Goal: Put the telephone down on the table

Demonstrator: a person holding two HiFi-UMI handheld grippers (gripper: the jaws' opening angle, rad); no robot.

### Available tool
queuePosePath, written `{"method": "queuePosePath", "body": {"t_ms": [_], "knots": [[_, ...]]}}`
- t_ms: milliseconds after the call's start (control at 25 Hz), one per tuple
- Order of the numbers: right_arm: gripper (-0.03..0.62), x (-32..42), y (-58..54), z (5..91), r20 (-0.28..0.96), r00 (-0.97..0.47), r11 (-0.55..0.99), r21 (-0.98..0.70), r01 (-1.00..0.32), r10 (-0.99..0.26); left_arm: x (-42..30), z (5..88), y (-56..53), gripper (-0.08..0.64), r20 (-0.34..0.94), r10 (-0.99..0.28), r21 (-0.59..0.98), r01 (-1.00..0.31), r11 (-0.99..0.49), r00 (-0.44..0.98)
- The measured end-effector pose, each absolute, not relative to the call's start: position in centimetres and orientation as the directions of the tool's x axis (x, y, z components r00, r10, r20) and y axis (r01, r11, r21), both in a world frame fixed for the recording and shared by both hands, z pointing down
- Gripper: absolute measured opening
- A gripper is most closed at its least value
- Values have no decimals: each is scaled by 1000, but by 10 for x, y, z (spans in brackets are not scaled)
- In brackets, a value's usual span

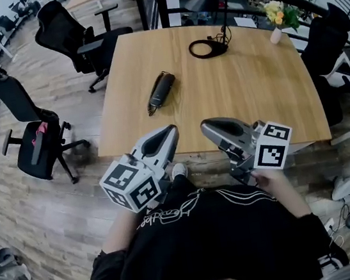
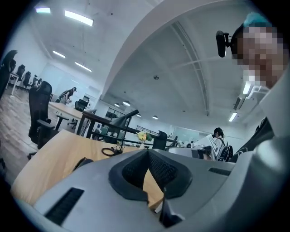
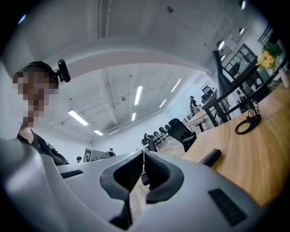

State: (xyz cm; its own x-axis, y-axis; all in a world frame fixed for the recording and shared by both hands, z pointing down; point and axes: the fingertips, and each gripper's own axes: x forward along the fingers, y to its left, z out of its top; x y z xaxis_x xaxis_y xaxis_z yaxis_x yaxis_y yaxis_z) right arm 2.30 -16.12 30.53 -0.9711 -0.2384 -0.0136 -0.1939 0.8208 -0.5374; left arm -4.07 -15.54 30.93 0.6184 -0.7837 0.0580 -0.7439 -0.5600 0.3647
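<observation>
The telephone (image 1: 160, 91), a dark handset, lies flat on the wooden table (image 1: 252, 93), left of its middle, with nothing touching it. It also shows as a dark shape in the left gripper view (image 2: 82, 162) and in the right gripper view (image 3: 210, 156). My left gripper (image 1: 173, 129) hangs at the table's near edge, jaws shut on nothing, tips together (image 2: 147, 151). My right gripper (image 1: 204, 127) is beside it, also shut and empty (image 3: 143, 152). Both are well short of the handset and point towards each other.
A black ring-shaped lamp base (image 1: 208, 48) with its cable sits at the table's far side, under a dark lamp arm. A small vase of flowers (image 1: 276, 21) stands at the far right corner. Black office chairs (image 1: 35, 133) stand on the floor to the left.
</observation>
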Motion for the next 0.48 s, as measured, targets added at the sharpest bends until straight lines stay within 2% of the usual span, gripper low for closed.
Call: {"method": "queuePosePath", "body": {"t_ms": [480], "knots": [[40, 21, -146, 308, -12, -972, 833, -517, -196, -236, -34, 309, -149, 6, 57, -780, 370, -739, -563, 623]]}}
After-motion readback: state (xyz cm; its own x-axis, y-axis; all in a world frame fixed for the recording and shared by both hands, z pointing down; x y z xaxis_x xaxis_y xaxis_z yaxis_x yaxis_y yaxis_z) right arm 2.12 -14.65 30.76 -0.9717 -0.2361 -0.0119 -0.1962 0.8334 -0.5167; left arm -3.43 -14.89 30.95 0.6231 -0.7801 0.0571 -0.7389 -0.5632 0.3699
